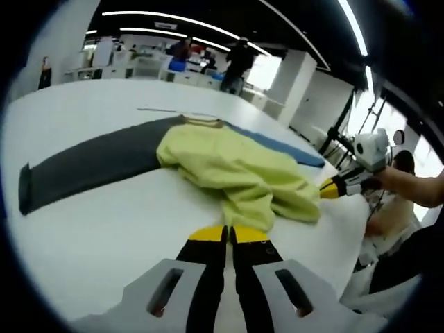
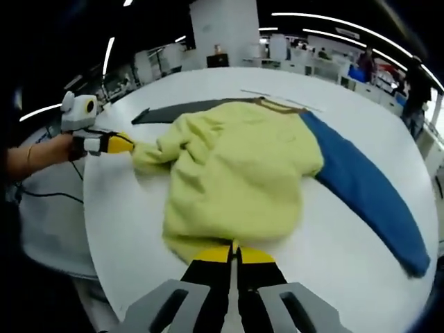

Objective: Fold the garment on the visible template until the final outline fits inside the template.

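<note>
A yellow-green garment (image 1: 236,170) lies bunched on the white table (image 1: 90,229), with a dark grey sleeve (image 1: 90,166) stretched one way and a blue sleeve (image 1: 277,144) the other. In the left gripper view my left gripper (image 1: 227,234) is shut on the near edge of the yellow cloth. My right gripper (image 1: 331,187) comes in from the right and pinches another edge. In the right gripper view the right gripper (image 2: 234,253) is shut on the hem of the garment (image 2: 236,173), and the left gripper (image 2: 119,144) holds a pulled-out corner at the left. The blue sleeve (image 2: 368,187) runs right, the grey sleeve (image 2: 184,109) far back.
A thin pale line (image 2: 277,98) marks the table beyond the collar. The table edge (image 2: 94,222) curves close on the left, with a cable (image 2: 48,194) beyond it. A person's hand (image 2: 38,156) holds the left gripper. People and desks stand in the far background (image 1: 236,62).
</note>
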A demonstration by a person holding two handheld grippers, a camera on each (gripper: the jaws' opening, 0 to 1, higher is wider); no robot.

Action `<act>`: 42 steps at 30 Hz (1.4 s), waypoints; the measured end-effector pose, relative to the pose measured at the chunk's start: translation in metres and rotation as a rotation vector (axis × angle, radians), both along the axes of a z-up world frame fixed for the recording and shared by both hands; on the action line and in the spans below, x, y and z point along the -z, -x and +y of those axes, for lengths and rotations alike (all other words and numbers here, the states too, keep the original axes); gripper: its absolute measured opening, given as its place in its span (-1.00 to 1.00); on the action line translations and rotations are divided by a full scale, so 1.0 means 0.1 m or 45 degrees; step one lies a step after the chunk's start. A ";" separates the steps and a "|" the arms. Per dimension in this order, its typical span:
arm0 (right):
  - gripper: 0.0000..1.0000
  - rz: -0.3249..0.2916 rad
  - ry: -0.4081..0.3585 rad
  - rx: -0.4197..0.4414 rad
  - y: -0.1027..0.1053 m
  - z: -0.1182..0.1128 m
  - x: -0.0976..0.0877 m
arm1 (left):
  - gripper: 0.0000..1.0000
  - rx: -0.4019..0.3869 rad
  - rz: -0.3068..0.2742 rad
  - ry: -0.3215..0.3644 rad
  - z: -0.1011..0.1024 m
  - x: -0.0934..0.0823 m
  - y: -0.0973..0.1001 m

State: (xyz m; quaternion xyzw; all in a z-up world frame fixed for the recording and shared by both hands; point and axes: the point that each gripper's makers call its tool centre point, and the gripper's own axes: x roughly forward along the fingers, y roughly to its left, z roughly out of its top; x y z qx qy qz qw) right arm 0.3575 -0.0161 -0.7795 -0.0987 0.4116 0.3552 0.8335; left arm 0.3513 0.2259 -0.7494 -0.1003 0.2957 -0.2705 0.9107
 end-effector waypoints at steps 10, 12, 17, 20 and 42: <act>-1.00 -0.014 -0.079 0.137 0.23 -0.15 -0.29 | -1.00 -0.132 0.024 0.113 0.13 -0.30 0.23; -1.00 -0.019 -0.069 0.141 0.26 -0.17 -0.31 | -1.00 -0.142 0.028 0.122 0.14 -0.35 0.28; -1.00 -0.010 -0.096 0.213 0.36 -0.28 -0.39 | -0.99 -0.187 0.035 0.142 0.19 -0.45 0.38; -1.00 0.013 -0.129 0.266 0.42 -0.33 -0.45 | -0.99 -0.243 0.060 0.150 0.28 -0.46 0.43; -1.00 0.127 0.030 0.341 0.88 -0.49 0.07 | -0.99 -0.363 0.335 -0.064 0.56 0.23 0.94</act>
